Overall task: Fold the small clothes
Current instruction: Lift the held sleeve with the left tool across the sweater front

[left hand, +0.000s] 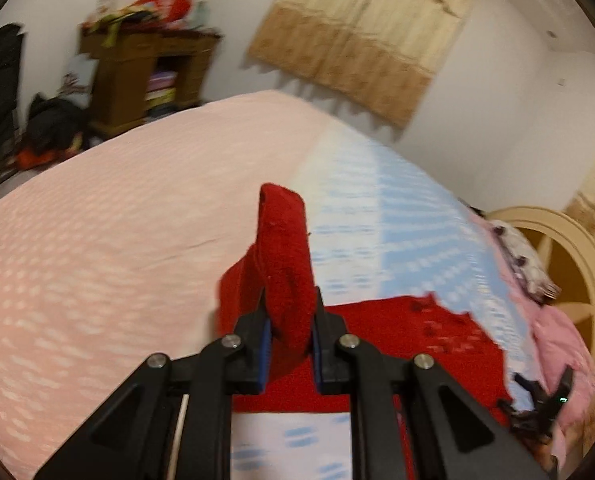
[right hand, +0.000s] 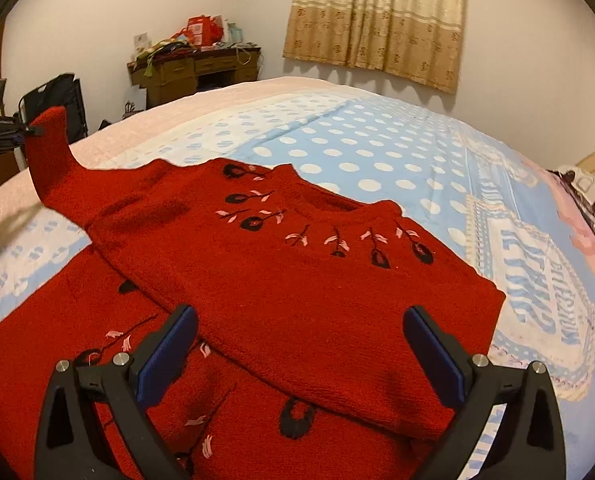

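A small red knit sweater with black and pink flower embroidery lies partly folded on the bed. My left gripper is shut on the cuff of its red sleeve and holds it lifted above the bed; it also shows in the right wrist view at the far left, pulling the sleeve up and out. My right gripper is open and empty, hovering just above the folded body of the sweater. It shows small at the lower right of the left wrist view.
The bed carries a blue polka-dot sheet and a pink blanket. A wooden cabinet piled with items stands at the far wall, beside a curtain. A cream headboard and pillow are at the right.
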